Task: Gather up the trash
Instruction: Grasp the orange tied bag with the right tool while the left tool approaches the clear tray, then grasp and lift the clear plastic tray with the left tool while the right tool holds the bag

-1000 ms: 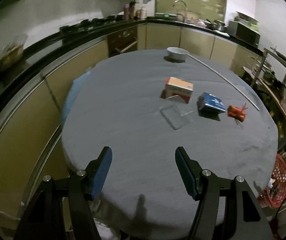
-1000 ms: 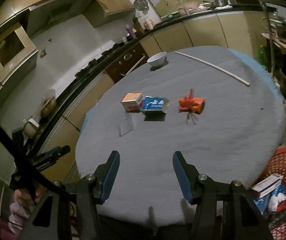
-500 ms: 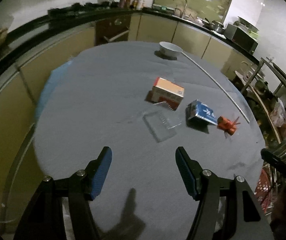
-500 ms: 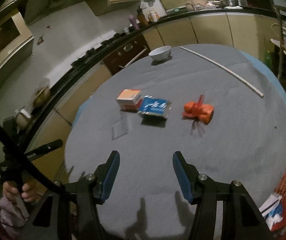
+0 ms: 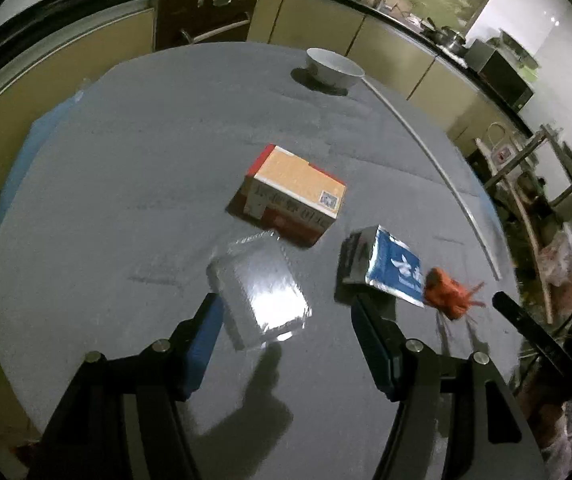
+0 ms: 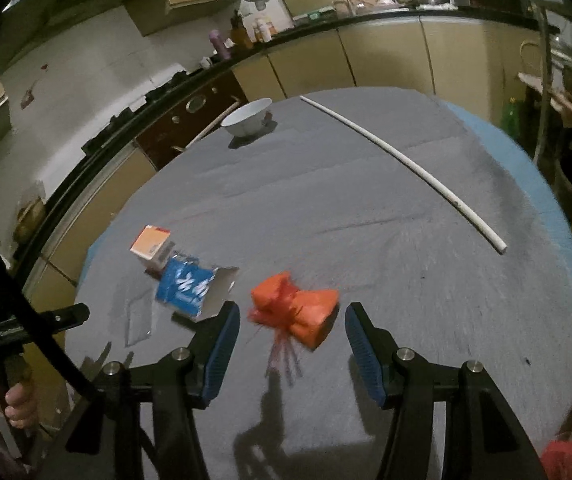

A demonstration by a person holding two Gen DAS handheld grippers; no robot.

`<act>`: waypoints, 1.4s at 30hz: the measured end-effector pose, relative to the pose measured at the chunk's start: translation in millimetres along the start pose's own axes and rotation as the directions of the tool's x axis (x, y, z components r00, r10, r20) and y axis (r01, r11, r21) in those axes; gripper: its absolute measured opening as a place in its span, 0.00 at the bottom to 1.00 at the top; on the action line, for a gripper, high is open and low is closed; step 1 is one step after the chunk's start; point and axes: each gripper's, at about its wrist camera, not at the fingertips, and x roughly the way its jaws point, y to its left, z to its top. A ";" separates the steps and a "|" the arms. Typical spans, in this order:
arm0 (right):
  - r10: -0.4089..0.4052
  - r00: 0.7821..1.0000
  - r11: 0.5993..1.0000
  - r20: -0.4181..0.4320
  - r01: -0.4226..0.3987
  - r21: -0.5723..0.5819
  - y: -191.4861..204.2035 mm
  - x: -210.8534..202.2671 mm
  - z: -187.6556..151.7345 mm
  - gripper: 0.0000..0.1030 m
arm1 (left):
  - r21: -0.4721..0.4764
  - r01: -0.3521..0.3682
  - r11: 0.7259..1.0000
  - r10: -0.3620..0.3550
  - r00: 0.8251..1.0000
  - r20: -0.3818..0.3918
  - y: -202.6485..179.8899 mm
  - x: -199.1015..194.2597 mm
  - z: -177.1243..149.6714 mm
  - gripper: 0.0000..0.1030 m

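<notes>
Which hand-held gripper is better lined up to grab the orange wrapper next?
Right hand-held gripper: its open fingers frame the orange wrapper. The left hand-held gripper points at the clear plastic tray.

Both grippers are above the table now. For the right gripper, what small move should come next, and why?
Probably lower the right gripper a little further and then close it on the orange wrapper. The wrapper already sits between its open fingers, which do not seem to touch it yet. The left gripper is likewise open, lined up on the clear plastic lid.
</notes>
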 end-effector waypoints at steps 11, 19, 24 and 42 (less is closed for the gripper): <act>0.096 0.992 0.995 -0.078 -0.096 0.012 -1.4 51.3 17.4 0.57 | -0.077 -0.085 0.993 0.079 0.994 -0.076 10.5 36.3 -0.2 0.65; 0.026 0.988 0.984 -0.150 -0.052 -0.173 20.4 62.1 -5.4 0.40 | -0.087 -0.019 0.996 0.013 0.998 -0.067 25.4 32.1 -9.8 0.61; -0.059 0.989 0.959 -0.137 0.018 -0.284 38.8 57.5 -19.0 0.38 | -0.076 -0.003 0.997 -0.003 0.997 -0.075 29.6 23.8 -16.0 0.53; -0.158 0.985 0.947 -0.065 0.132 -0.294 63.5 42.2 -51.3 0.36 | -0.068 -0.032 0.997 0.027 0.998 -0.065 23.2 20.3 -26.6 0.46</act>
